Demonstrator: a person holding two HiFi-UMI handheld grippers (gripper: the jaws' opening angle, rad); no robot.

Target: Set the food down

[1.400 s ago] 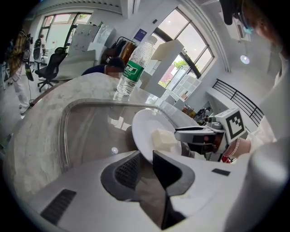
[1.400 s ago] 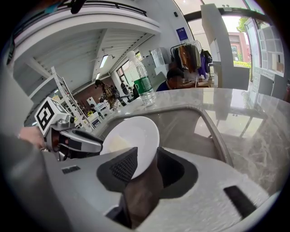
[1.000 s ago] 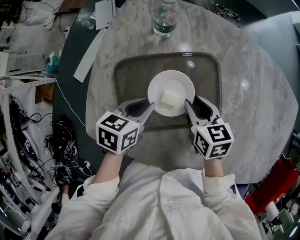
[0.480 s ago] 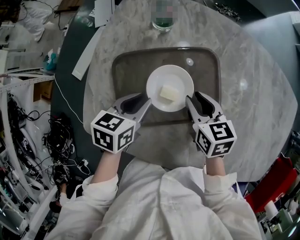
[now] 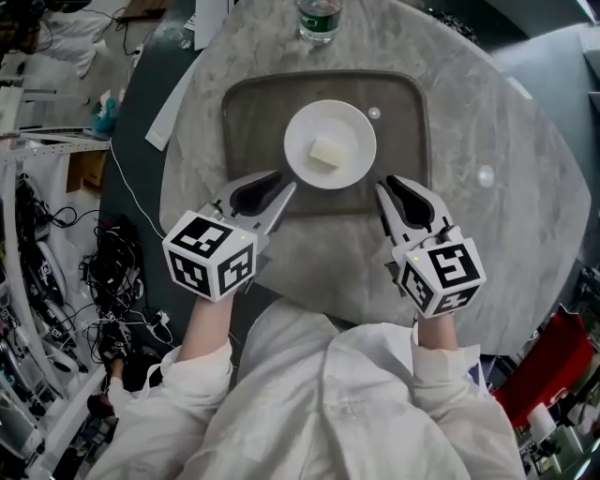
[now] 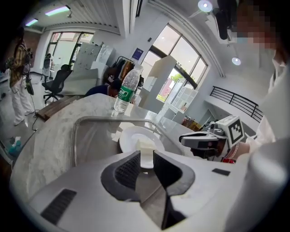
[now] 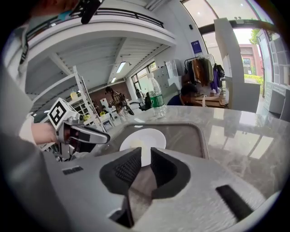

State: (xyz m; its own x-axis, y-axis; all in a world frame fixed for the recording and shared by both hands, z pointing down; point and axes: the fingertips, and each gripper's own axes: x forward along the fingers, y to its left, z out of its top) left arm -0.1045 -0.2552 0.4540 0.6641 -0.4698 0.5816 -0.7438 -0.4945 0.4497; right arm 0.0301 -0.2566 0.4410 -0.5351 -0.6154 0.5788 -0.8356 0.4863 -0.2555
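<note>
White round plate (image 5: 354,165) sits in grey rounded-corner tray (image 5: 253,122) on round marble surface (image 5: 487,122); pale food block (image 5: 325,151) at plate centre. Left gripper (image 5: 286,186) and right gripper (image 5: 384,187) over tray's near edge, clear of plate. Left jaws slightly apart, empty. Right jaws just closing, narrow gap, nothing between.

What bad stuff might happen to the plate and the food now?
1. The left gripper and right gripper are both empty, and the right one's jaws have just been closing. They hover beside the plate, so a forward bump might shove it or knock the food off.
2. The bottle stands just beyond the tray. Pushing the tray might topple it.
</note>
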